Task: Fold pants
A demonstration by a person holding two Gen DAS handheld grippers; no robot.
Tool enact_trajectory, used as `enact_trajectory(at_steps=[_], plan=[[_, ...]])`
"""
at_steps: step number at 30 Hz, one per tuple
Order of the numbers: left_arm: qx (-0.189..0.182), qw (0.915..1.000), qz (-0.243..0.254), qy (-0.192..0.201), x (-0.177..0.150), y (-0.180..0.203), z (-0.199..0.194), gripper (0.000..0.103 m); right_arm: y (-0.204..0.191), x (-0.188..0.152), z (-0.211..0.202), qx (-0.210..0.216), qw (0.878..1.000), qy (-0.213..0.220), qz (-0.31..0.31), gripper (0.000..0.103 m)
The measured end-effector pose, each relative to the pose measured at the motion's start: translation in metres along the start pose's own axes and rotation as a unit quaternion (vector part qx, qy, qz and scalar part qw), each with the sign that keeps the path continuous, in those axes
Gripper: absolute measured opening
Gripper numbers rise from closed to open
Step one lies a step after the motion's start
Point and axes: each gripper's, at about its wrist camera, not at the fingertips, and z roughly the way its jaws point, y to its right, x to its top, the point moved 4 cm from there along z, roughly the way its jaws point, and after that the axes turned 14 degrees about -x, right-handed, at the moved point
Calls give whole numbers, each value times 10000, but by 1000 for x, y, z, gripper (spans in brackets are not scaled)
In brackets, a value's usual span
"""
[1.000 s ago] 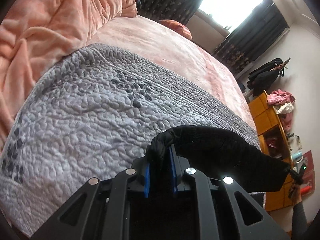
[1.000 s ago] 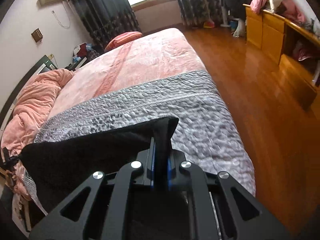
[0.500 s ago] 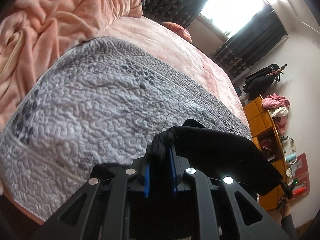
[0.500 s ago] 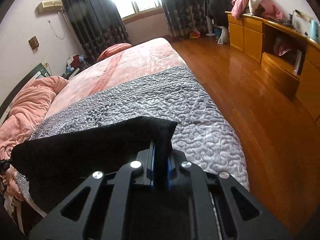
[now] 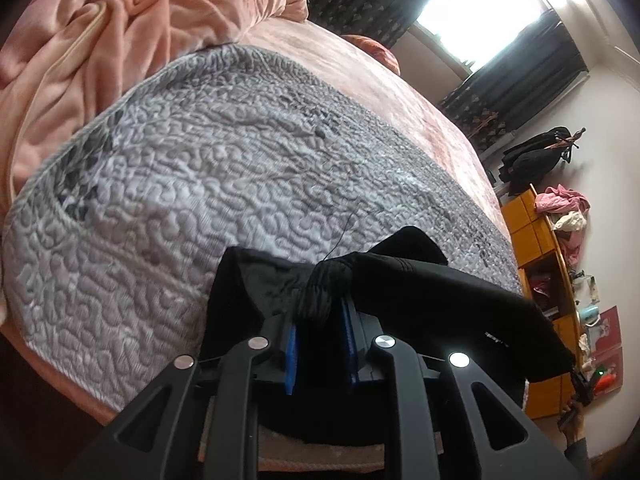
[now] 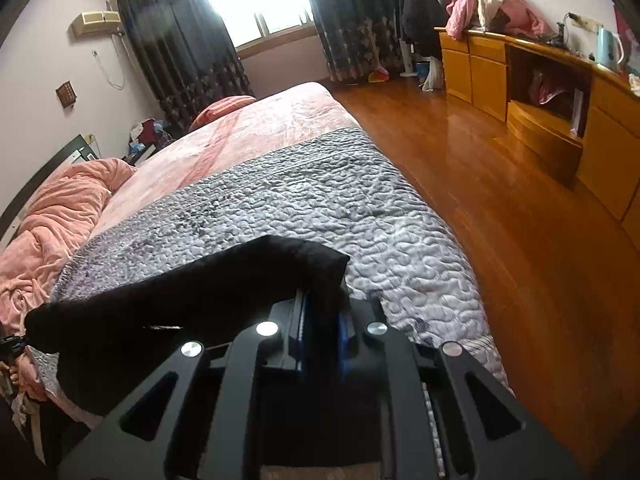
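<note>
A bedroom is filling both views: one bed (image 6: 400, 216) under a grey quilted cover, one bunched-up pink blanket (image 5: 120, 40) heaped at its head end, one bright window (image 6: 256, 0) flanked by two dark curtains, and a run of orange wooden cabinets (image 6: 560, 96) lining the far wall across a polished wood floor (image 6: 500, 200).

One pair of black pants (image 5: 440, 300) is hanging stretched between the two tools, just above the near edge of the grey cover. The left hand-held gripper (image 5: 320, 344) is pinching one bunched corner of the pants between its two blue pads (image 5: 291, 354) (the fabric is gathered into a thick knot right at the tips), though its jaws are starting to ease apart with the cloth between them. The right hand-held gripper (image 6: 322, 332) is clamping the other corner, where the cloth is standing up flat, and its jaws are likewise beginning to open around the fabric. From the right wrist view, the pants are sagging away to the left in one long dark band.
</note>
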Motion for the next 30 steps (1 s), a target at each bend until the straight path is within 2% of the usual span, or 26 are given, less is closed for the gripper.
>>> enact_trajectory(at_steps=[6,15,18,19,20,21,23,27,30], plan=[[73,10000,21,-58,-21,-12,1,21,2,-23,-8,45,9999,-6,126,14],[314,9987,-53,-404,-64,-38,21,25,-12,-61,-10,-1,9998,-201,35,22],[567,9973,-116,-448,-73,-48,20,32,-9,-70,-10,-119,9996,-235,36,31],[652,9967,-156,-458,-76,-53,19,33,-7,-73,-9,-188,9994,-278,65,39],[722,9960,-222,-476,-80,-59,18,39,-4,-76,-8,-288,9990,-320,102,51],[828,9950,-285,-488,-83,-65,16,46,1,-78,-8,-363,9985,-359,172,55],[910,9940,-375,-475,-87,-73,13,52,8,-85,-5,-444,9975,-460,297,59],[1010,9916,-711,-383,-99,-92,5,54,23,-104,5,-524,9932,-788,683,67],[926,9904,-1019,-69,-105,-100,-7,58,32,-115,12,-554,9889,-1007,937,73]])
